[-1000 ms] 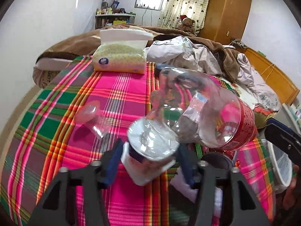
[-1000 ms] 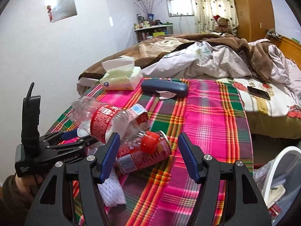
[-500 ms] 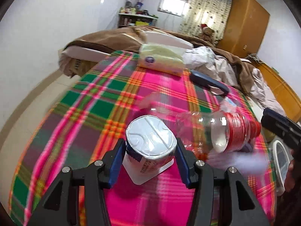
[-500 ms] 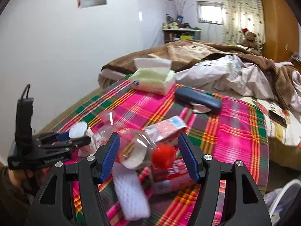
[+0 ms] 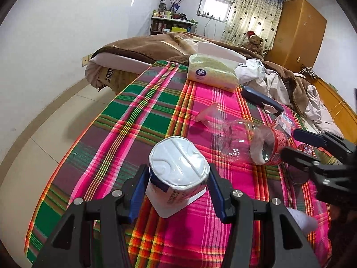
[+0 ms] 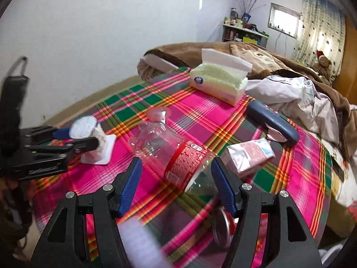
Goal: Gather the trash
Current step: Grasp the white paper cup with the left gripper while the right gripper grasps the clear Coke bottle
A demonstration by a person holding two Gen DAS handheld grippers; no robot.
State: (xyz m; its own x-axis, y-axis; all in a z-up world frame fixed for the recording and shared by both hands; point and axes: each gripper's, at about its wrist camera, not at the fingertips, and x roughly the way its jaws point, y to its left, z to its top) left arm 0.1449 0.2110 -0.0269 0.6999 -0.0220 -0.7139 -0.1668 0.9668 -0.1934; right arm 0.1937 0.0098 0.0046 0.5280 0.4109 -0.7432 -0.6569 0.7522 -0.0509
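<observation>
Your left hand-held gripper (image 5: 176, 189) is clamped on the white foil-lidded plastic cup (image 5: 178, 174) for binning, while your right hand-held gripper (image 6: 177, 185) gapes wide around the clear crushed plastic bottle (image 6: 171, 154), nothing held.

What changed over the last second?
The left gripper carried the white cup away from the trash pile, toward the left side of the plaid table. The clear bottle, leaning on the cup before, now lies flat between the open fingers of the right gripper. The tissue pack and blue case stayed put.
</observation>
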